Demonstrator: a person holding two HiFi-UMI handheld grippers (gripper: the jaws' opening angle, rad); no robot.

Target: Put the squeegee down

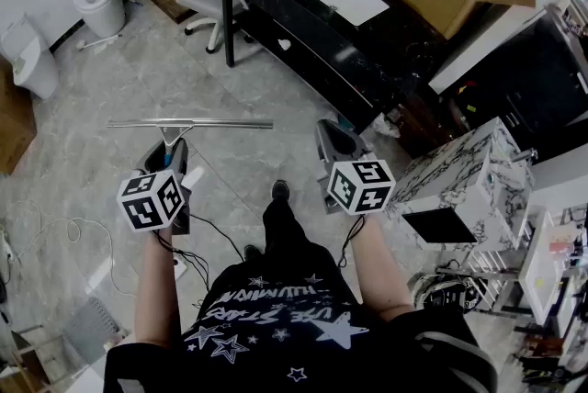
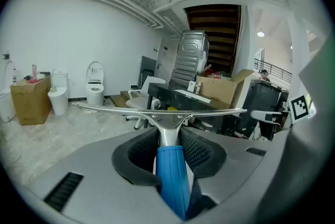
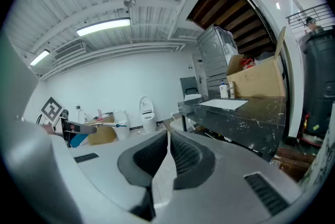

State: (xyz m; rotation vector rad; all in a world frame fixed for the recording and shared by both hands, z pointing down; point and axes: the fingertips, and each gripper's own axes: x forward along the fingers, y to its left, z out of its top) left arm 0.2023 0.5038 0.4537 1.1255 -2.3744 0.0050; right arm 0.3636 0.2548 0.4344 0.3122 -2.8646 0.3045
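Tiled floor (image 1: 230, 79), black surface (image 1: 303, 24) at 1 o'clock. Squeegee (image 1: 188, 124) midair at 11 o'clock, left gripper (image 1: 175, 154) fingers clamped on handle (image 2: 172, 176). Right gripper (image 1: 336, 141) fingers together, empty. Likely light, stiff, blade-heavy; hold handle.

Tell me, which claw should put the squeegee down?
The left claw: it grips the squeegee by its blue handle, with the blade out front. The right claw is shut and empty.
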